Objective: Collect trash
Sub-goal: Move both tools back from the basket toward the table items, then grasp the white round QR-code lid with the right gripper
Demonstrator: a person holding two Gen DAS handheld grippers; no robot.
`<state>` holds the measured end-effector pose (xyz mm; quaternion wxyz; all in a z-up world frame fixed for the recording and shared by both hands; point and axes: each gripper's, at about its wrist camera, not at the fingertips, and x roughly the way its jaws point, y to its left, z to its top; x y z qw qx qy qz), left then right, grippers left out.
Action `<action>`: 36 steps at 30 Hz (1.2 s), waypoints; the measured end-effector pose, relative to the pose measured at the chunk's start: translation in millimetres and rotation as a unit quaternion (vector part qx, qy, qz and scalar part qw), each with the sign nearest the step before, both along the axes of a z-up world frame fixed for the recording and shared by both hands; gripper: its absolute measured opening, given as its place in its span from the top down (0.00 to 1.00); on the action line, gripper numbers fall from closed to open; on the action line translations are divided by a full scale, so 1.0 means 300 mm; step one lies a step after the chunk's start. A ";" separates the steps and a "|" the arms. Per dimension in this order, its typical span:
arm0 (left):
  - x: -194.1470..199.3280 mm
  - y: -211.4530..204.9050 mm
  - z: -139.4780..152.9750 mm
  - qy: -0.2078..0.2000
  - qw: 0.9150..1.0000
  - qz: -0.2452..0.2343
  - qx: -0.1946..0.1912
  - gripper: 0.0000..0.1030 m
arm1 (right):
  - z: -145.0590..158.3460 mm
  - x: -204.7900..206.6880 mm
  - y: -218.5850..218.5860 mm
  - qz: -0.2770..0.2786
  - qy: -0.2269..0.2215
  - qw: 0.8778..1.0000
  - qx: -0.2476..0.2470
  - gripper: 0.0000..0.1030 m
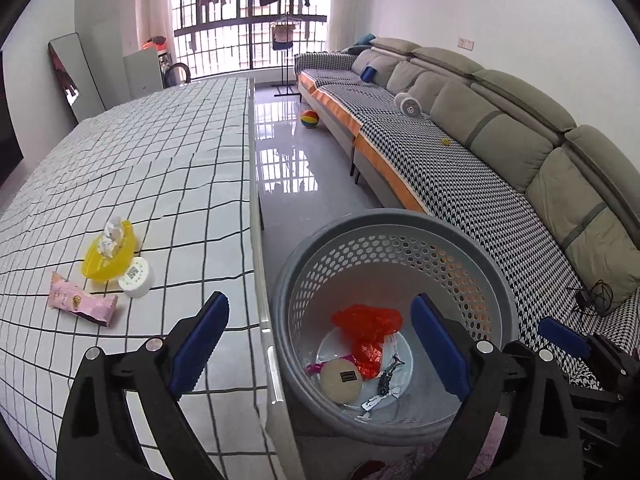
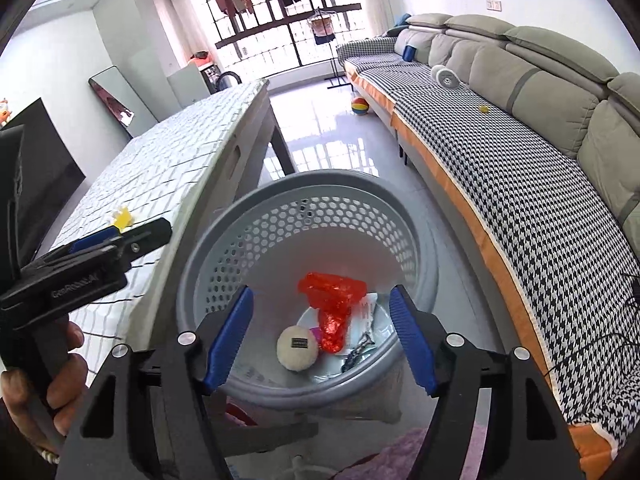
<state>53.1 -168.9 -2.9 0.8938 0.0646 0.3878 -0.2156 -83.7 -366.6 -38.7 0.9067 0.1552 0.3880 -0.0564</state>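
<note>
A grey perforated bin (image 1: 396,220) (image 2: 320,184) stands on the floor between the table and the sofa. Inside lie a crumpled red plastic bag (image 1: 366,330) (image 2: 334,300), a round cream lid (image 1: 341,380) (image 2: 298,347) and small foil scraps. My left gripper (image 1: 320,344) hangs open above the bin's left side, nothing between its blue pads. My right gripper (image 2: 322,336) is open over the bin, also empty. On the checked tablecloth lie a pink snack wrapper (image 1: 82,300), a yellow dish with crumpled paper (image 1: 110,254) and a white round container (image 1: 137,276).
The table (image 1: 140,168) fills the left; its edge runs beside the bin. A long grey sofa (image 1: 500,132) with a houndstooth cover lies to the right. A coloured ball (image 1: 309,119) sits on the shiny floor. A hand (image 2: 48,384) holds the left gripper's handle.
</note>
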 end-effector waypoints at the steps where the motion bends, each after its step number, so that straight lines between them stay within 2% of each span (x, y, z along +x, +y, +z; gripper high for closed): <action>1: -0.009 0.022 0.015 -0.005 1.000 0.004 -0.003 0.11 | 0.009 -0.005 0.012 0.003 -0.003 1.000 0.000 0.34; 8: -0.055 0.174 0.077 -0.027 0.999 0.037 -0.016 0.09 | 0.055 -0.007 0.124 0.038 -0.020 0.999 0.000 0.32; 15: -0.069 0.353 0.089 -0.034 0.996 0.083 -0.008 0.08 | 0.082 0.070 0.269 0.085 -0.025 0.996 -0.006 0.32; 26: -0.005 0.682 0.023 -0.014 0.983 0.181 0.002 0.08 | 0.078 0.263 0.542 0.172 -0.012 0.985 -0.019 0.32; 36: 0.067 0.815 -0.031 -0.018 0.975 0.223 0.013 0.08 | 0.009 0.482 0.708 0.211 0.024 0.975 -0.062 0.32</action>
